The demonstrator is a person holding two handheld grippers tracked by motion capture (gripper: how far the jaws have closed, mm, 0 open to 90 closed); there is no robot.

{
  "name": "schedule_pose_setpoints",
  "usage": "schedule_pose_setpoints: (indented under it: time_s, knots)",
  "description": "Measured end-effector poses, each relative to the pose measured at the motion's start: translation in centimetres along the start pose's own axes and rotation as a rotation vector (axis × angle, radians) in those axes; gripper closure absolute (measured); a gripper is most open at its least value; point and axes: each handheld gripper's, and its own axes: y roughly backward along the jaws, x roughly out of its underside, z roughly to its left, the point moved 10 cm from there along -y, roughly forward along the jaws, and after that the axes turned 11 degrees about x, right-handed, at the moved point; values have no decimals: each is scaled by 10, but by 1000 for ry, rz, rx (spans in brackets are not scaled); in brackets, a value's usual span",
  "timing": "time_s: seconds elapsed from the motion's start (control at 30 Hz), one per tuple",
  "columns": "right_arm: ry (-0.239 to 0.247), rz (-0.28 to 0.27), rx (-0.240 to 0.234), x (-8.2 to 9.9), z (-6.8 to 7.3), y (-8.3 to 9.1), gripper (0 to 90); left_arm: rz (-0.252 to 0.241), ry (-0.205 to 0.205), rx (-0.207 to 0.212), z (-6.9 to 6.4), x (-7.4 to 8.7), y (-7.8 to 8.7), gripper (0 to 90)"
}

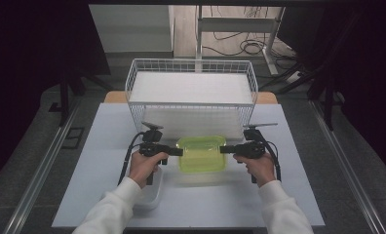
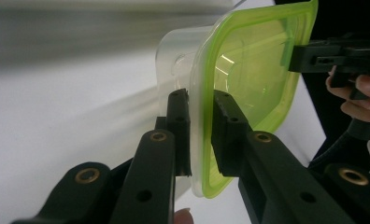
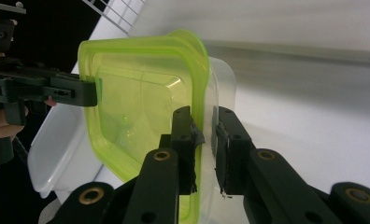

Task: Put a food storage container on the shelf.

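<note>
Green-lidded and clear-walled, the container point(image 1: 202, 153) hangs between your two tools, lifted off the white table point(image 1: 98, 146). Your left gripper point(image 2: 202, 133) has its jaws narrowed onto the lid's rim at one short side, pads pressing on either face of the edge. Your right gripper point(image 3: 204, 149) pinches the opposite rim the same way. In the high view your left hand point(image 1: 143, 165) and right hand point(image 1: 257, 165) sit level with each other. An empty clear tub point(image 1: 149, 195) rests on the table under your left forearm. Just beyond the container stands the white wire basket point(image 1: 191, 87).
</note>
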Motion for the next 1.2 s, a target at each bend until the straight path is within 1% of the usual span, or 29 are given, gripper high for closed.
schedule_pose_setpoints:
  time_s: [0.13, 0.23, 0.37, 0.47, 0.6, 0.73, 0.97, 1.2]
  knots:
    - [15, -21, -10, -5, 8, 8, 786, -26, -25, 2, -10, -3, 10, 788]
    - [31, -42, -18, -9, 16, 14, 786, -52, -39, 15, -17, -4, 19, 788]
    - [53, -62, -27, -14, 27, 23, 786, -78, -72, 17, -26, -7, 32, 786]
    - [63, -82, -38, -20, 37, 30, 786, -105, -94, 21, -36, -11, 42, 785]
    - [80, -108, -51, -28, 48, 39, 786, -125, -125, 22, -46, -17, 55, 783]
    - [84, -130, -65, -36, 57, 46, 786, -143, -149, 27, -55, -22, 66, 782]
    - [96, -161, -76, -49, 69, 58, 785, -167, -185, 28, -68, -34, 80, 780]
    - [102, -184, -77, -67, 77, 67, 785, -177, -209, 31, -77, -53, 91, 780]
